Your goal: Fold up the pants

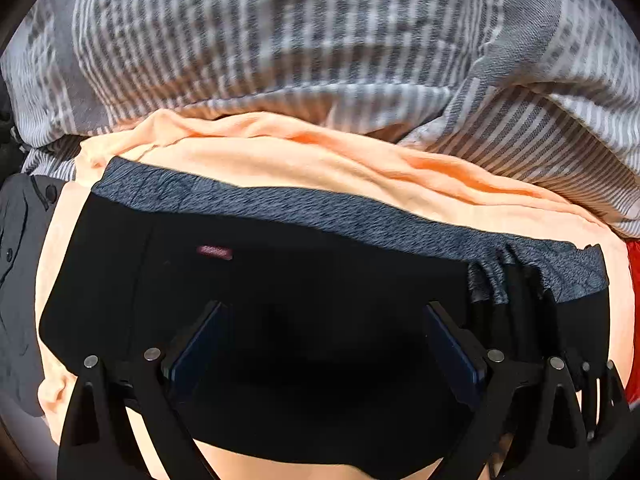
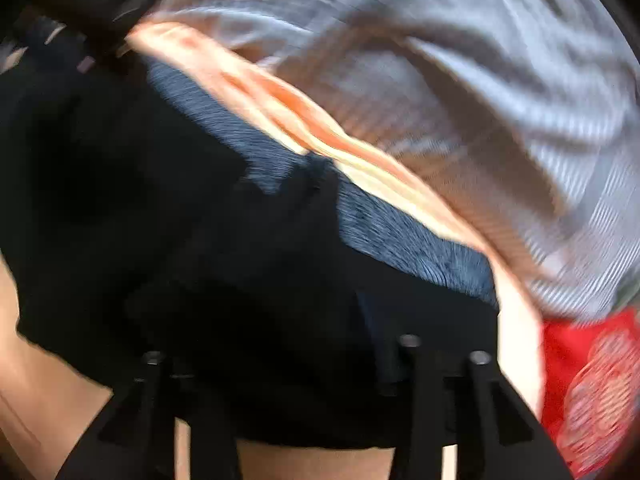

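Black pants (image 1: 280, 280) with a grey heathered waistband (image 1: 320, 212) lie folded on a peach cloth (image 1: 360, 164). My left gripper (image 1: 324, 332) is open, its fingers wide apart just over the black fabric. My right gripper shows at the right edge of the left wrist view (image 1: 516, 292), where the waistband bunches around it. In the blurred right wrist view the pants (image 2: 120, 200) and waistband (image 2: 400, 240) fill the left and middle. The right gripper (image 2: 280, 312) sits against the black fabric, its fingertips lost in the dark cloth.
A grey and white striped blanket (image 1: 320, 40) is heaped behind the peach cloth. A red patterned cloth (image 2: 592, 380) lies at the right. A dark grey garment (image 1: 20, 280) lies at the left edge.
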Available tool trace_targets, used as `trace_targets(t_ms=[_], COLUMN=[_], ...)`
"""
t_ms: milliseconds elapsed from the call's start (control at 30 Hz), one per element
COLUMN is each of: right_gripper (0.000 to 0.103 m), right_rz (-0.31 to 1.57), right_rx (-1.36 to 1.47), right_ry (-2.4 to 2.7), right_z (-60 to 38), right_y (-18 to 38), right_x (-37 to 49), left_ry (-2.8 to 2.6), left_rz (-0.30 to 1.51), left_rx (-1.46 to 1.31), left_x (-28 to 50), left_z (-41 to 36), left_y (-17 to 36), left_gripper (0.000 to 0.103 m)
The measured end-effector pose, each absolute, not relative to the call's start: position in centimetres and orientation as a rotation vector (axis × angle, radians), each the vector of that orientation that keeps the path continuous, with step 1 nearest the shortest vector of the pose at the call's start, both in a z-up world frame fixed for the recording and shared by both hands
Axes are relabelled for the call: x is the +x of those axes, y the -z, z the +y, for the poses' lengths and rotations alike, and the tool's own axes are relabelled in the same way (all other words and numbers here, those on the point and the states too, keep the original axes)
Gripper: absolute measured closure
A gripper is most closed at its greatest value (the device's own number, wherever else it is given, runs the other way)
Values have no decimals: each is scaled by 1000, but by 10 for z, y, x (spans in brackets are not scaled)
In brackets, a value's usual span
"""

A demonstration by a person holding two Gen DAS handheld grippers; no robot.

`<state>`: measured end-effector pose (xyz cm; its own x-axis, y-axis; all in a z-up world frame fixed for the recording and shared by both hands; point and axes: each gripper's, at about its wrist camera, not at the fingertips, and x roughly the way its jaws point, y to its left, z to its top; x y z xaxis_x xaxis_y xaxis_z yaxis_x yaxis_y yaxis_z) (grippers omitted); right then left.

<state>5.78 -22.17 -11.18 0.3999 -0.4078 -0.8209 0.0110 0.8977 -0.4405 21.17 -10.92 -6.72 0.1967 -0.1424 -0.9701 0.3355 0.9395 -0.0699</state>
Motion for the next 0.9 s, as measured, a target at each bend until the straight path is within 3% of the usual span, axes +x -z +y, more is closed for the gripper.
trace_targets(t_ms=[233,500,533,567,600,667,900], right_gripper=[41,41,41,41,41,41,45], right_rz=[1049,1100,1101,1103,1111,1129,1108], right_rx=[-373,-26,12,42,89,164,569], right_ry=[217,359,368,373,377,383,444], right_z=[-221,-307,-315,-322,-331,-342,-405], right_y=[60,29,28,29,32,37,50], right_x=[-7,-50,-53,-55,-53,-57,-94], left_ry=[469,733,755,764,772,754,715], left_rz=[1368,1382,1391,1404,1447,1530,1497], left_rx=[140,151,165,174,193,202,251], left_x=[197,146,140,136,132,127,105], left_z=[-120,-201,-211,-220,-227,-233,-213], left_y=[56,36,39,43,51,68,78], left_gripper=[5,5,10,38,74,95,95])
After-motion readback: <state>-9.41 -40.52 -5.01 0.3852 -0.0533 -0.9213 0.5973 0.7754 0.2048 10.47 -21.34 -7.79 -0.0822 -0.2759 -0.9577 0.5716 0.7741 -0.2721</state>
